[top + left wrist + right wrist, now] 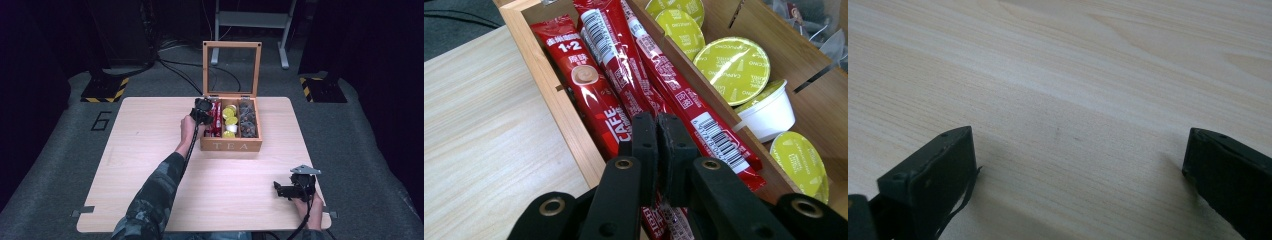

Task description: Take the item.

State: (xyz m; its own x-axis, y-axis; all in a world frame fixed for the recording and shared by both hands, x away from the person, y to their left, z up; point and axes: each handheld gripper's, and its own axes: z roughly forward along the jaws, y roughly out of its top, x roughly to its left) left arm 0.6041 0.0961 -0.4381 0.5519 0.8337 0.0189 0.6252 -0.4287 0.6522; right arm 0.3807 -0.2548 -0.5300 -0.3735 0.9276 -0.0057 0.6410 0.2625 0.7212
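Observation:
A wooden box marked TEA [231, 146] stands open at the middle back of the table, its glass lid [231, 45] upright. Red coffee sachets [589, 85] lie in its left compartment. My left gripper [202, 107] reaches down into that compartment. In the left gripper view it [657, 131] is shut, with a red sachet [664, 220] showing between its jaws. My right gripper [276, 189] rests low near the table's front right corner. In the right gripper view it [1078, 165] is open over bare wood, with nothing between its jaws.
Green-lidded capsules [736, 67] and a white capsule cup [769, 112] fill the middle compartment, and dark tea bags [247, 120] the right one. The wooden table [150, 150] has bare room left of and in front of the box. Dark floor with cables lies beyond.

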